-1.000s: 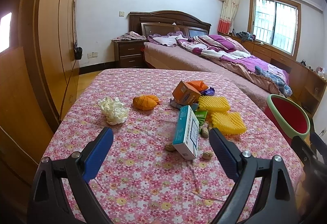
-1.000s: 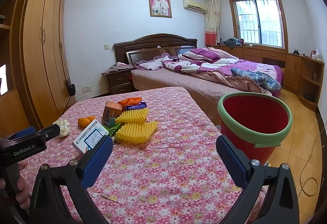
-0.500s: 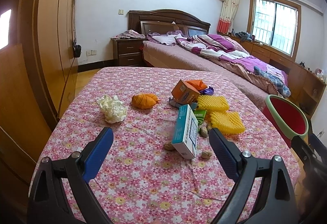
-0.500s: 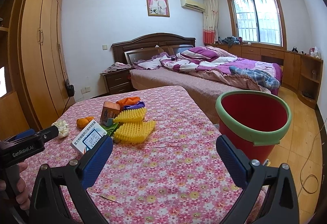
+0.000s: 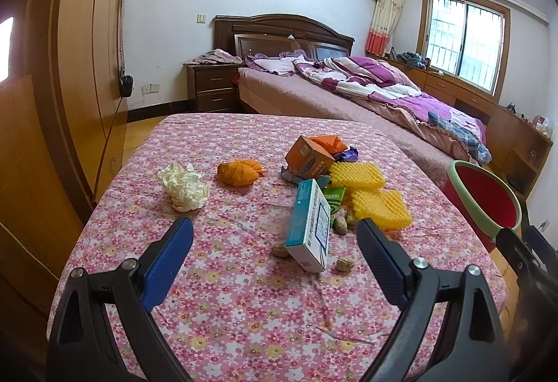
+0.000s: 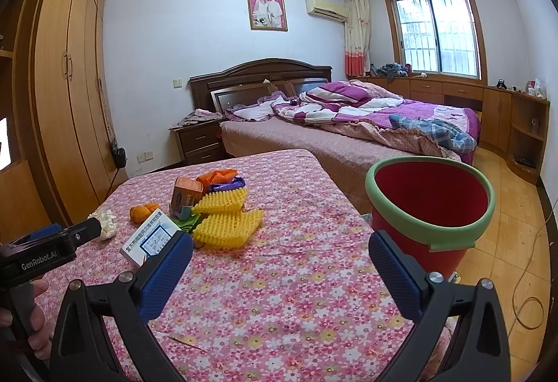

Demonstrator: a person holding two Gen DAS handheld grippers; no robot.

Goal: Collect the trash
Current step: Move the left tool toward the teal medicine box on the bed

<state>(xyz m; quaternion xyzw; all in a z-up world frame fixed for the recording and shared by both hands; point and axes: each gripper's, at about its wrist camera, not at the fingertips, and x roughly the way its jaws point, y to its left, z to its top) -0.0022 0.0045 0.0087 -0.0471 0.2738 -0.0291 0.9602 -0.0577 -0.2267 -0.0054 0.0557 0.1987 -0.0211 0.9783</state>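
My left tongs [image 5: 275, 242] have eased nearer the teal-and-white cardboard box [image 5: 308, 225]; both tongs gape empty, so I judge a grasp comes next, then the red bucket [image 6: 430, 204].

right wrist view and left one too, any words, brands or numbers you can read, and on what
"GenRobot.AI": white lettering on the black body of the left gripper.
Teal and white box: printed text on its face, too small to read.
Orange box: a blue label, blurred.
Green packet: markings unreadable.
Nothing else legible.
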